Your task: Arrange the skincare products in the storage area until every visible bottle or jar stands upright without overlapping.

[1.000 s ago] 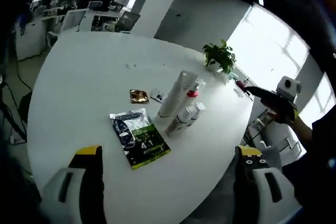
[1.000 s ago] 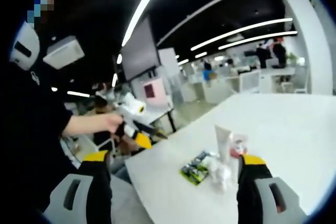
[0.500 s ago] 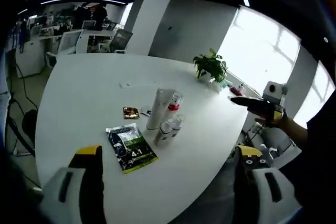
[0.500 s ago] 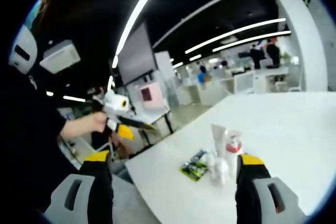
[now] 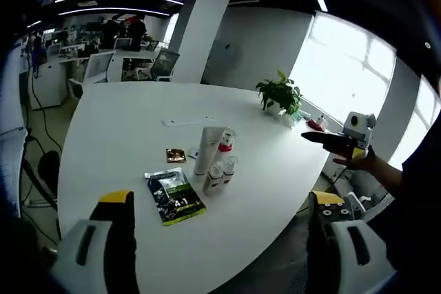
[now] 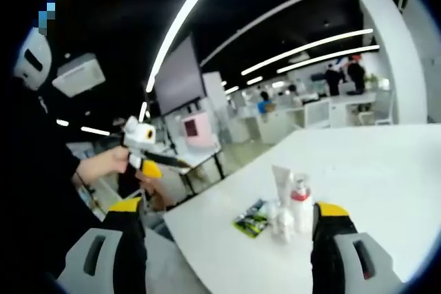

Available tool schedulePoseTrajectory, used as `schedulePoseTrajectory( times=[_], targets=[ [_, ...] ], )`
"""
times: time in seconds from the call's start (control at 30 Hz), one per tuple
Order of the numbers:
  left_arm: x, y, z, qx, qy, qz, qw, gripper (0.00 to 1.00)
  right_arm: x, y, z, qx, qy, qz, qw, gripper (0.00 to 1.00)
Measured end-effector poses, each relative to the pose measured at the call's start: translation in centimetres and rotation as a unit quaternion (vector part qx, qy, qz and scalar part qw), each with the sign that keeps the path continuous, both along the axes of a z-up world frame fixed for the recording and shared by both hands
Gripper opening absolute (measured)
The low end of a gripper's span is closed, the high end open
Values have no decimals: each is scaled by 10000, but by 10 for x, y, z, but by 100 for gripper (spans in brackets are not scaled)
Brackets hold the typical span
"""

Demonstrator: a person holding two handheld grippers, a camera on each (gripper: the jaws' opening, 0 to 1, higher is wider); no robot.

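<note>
A cluster of skincare products stands on the white round table [image 5: 124, 122]: a tall white tube [image 5: 207, 150], a pump bottle with a red collar [image 5: 224, 144] and small white bottles [image 5: 215, 177]. A dark green sachet [image 5: 175, 196] lies flat beside them. From the other side I see the tube [image 6: 281, 182], the red-collared pump bottle [image 6: 300, 201] and the sachet [image 6: 251, 221]. My left gripper [image 5: 220, 239] is open, well back from the table. My right gripper [image 6: 227, 239] is open too, held off the table's edge. The right gripper [image 5: 337, 142] shows in a hand at the right, the left gripper [image 6: 148, 156] at the left.
A small brown packet [image 5: 175, 155] and a pale flat strip [image 5: 187, 122] lie on the table. A potted plant [image 5: 279, 94] stands at the far edge. Office desks and chairs [image 5: 110, 60] fill the background. A person's dark sleeve [image 6: 41, 170] is at the left.
Both cameras have pulled back from the table, so the products look smaller and farther. The products themselves have not moved.
</note>
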State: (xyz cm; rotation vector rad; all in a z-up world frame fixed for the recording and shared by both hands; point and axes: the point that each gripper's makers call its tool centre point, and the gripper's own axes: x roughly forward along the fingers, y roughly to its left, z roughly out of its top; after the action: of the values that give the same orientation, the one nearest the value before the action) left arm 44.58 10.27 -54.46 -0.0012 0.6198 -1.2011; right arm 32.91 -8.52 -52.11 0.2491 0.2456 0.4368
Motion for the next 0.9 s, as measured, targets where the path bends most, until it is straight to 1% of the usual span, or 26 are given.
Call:
schedulePoseTrajectory(
  times=[0.07, 0.17, 0.3, 0.33, 0.4, 0.47, 0.53, 0.6, 0.73, 0.9],
  targets=[
    [-3, 4, 5, -139, -54, 50, 9999, 99, 0, -3, 3, -20, -22, -20, 10000, 99],
    [-6, 12, 8, -288, -37, 116, 9995, 99, 1, -8, 4, -133, -23, -80, 9999, 99],
    [-3, 22, 8, -348, 66, 248, 9991, 99, 0, -5, 8, -185, -40, -69, 9998, 99],
    [-2, 24, 8, -337, 87, 281, 9990, 99, 0, -4, 9, -180, -89, -61, 9998, 99],
    [0, 28, 11, -297, 25, 375, 9989, 99, -1, -1, 10, -34, -135, -36, 9999, 99],
    [0, 29, 15, -375, -46, 441, 9983, 99, -3, 1, 9, 15, -114, -9, 9999, 99],
    [-2, 29, 17, -501, -2, 524, 9974, 99, -5, 3, 4, -106, -14, 61, 9999, 99],
    [-5, 29, 18, -541, -50, 500, 9973, 99, -7, 3, 3, -177, 8, 62, 9998, 99],
    [-9, 28, 19, -510, -114, 405, 9978, 99, -8, -1, 7, -90, -70, -25, 9999, 99],
    [-10, 26, 17, -317, -229, 319, 9987, 99, -11, -3, 1, -88, -37, -93, 9999, 99]
  ],
)
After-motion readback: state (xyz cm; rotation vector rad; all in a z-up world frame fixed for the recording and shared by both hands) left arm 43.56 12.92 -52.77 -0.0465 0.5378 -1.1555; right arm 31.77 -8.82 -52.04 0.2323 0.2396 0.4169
